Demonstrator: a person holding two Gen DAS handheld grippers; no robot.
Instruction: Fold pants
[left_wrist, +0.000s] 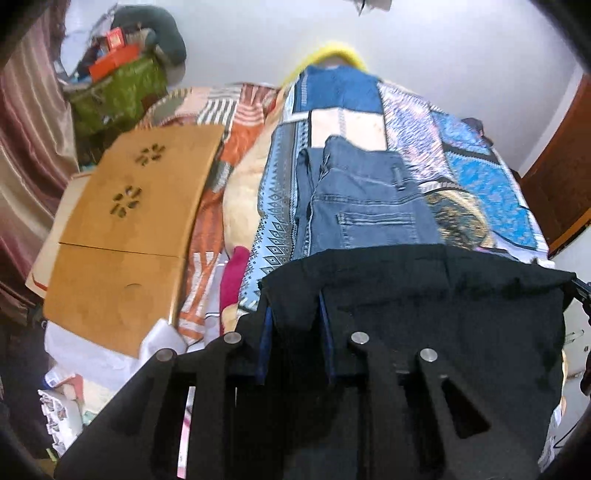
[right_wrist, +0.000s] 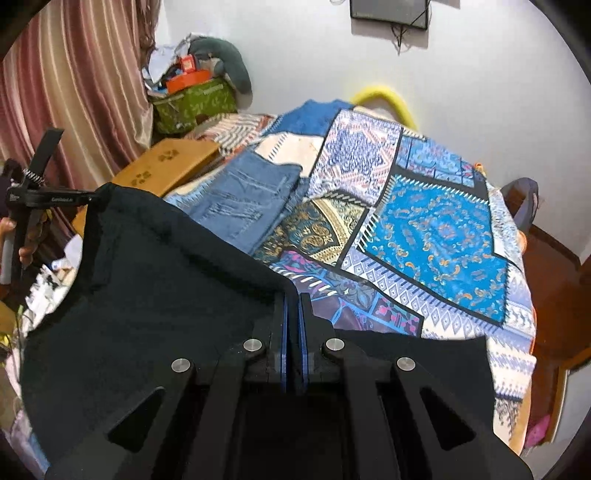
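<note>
A: Across the bed, what do you log?

B: I note a patchwork bedspread, with folded jeans lying on it past the black pants.

A: Where are the pants?

B: Stretched between both tools, lifted above the near edge of the bed. My left gripper pinches one top corner; jaws narrow. My right gripper is clamped tight on the other corner.
</note>
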